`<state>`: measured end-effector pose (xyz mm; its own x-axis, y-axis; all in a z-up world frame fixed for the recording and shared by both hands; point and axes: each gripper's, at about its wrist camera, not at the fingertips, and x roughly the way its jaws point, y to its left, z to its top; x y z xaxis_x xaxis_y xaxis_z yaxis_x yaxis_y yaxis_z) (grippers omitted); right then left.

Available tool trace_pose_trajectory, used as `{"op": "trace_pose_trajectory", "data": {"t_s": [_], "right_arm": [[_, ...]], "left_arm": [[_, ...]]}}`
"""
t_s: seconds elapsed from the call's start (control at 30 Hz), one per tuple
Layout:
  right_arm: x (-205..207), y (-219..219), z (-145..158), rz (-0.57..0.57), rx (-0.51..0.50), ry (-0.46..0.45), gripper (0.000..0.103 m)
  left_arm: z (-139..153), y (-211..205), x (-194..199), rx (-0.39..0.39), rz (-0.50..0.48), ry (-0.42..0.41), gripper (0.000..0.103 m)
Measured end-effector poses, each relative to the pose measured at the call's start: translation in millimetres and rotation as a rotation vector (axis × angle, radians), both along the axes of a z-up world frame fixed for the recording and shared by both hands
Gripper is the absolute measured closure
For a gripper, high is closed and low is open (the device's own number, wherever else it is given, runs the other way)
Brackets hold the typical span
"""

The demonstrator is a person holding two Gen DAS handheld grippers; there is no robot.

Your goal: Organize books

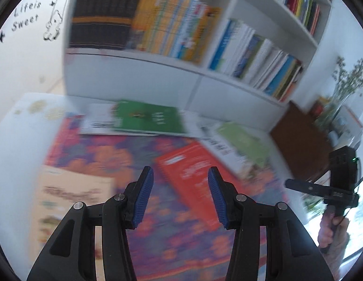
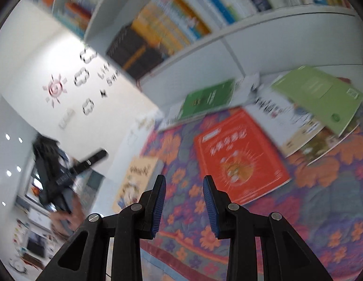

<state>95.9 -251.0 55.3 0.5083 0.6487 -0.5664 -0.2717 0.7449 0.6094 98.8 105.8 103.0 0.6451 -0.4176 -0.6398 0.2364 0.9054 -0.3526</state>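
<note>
Two grippers [image 1: 180, 194], one bookshelf [image 1: 228, 75], one patterned cloth [image 2: 298, 210]

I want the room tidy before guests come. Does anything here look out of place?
Yes. Several books lie loose on the floral cloth instead of on the shelf: a red book, a dark green book, a light green book overlapping others, and a beige book at the edge.

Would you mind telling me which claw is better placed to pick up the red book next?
Probably the left. The red book lies straight ahead between the left claw pads, both open and empty. For the right claw, it sits off to the right.
</note>
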Motion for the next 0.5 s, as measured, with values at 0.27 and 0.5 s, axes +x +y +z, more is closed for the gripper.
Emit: {"op": "trace_pose_trajectory", "data": {"t_s": [0.27,0.5], "right_arm": [[41.7,-42.3,-38.4,-0.011,-0.029,-0.017,0.072],[78.7,-25.0,-104.8,-0.029,-0.134,0.086,0.072]], "left_arm": [[-89.6,-56.6,30.4,-0.051,0.047,0.18,0.056],[-148.4,-62.5,36.6,-0.03,0.055,0.275,0.056]]}}
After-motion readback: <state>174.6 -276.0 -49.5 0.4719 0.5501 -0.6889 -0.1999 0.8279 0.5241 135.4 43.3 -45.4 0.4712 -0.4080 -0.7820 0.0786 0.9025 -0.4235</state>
